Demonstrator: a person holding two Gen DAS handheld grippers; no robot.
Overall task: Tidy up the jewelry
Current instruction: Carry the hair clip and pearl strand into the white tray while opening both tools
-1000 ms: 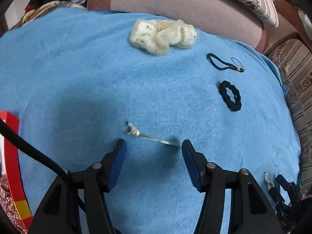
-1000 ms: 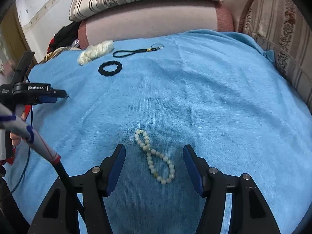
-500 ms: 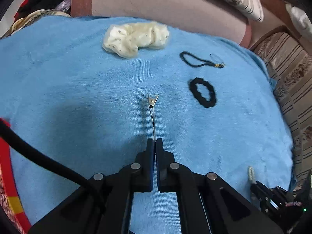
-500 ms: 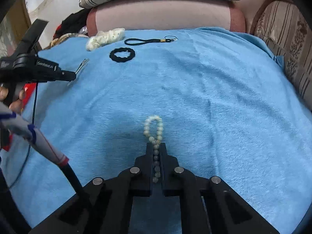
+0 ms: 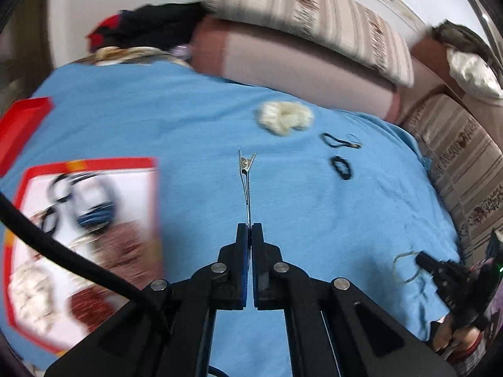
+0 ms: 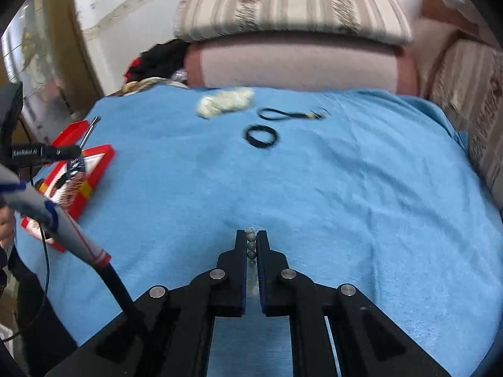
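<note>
Black angular tongs [image 5: 251, 226] with blue pads, silver rivets, thick black cable [image 5: 63, 253]

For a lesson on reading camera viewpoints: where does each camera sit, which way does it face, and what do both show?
Left wrist: on the left gripper, looking forward and down across the blue towel; its jaws pinch a thin silver hair clip, red-rimmed box left.
Right wrist: on the right gripper, facing the striped sofa cushion; its jaws clamp a pale bead bracelet; a hand at left.
Shared: cream scrunchie, black hair tie.
</note>
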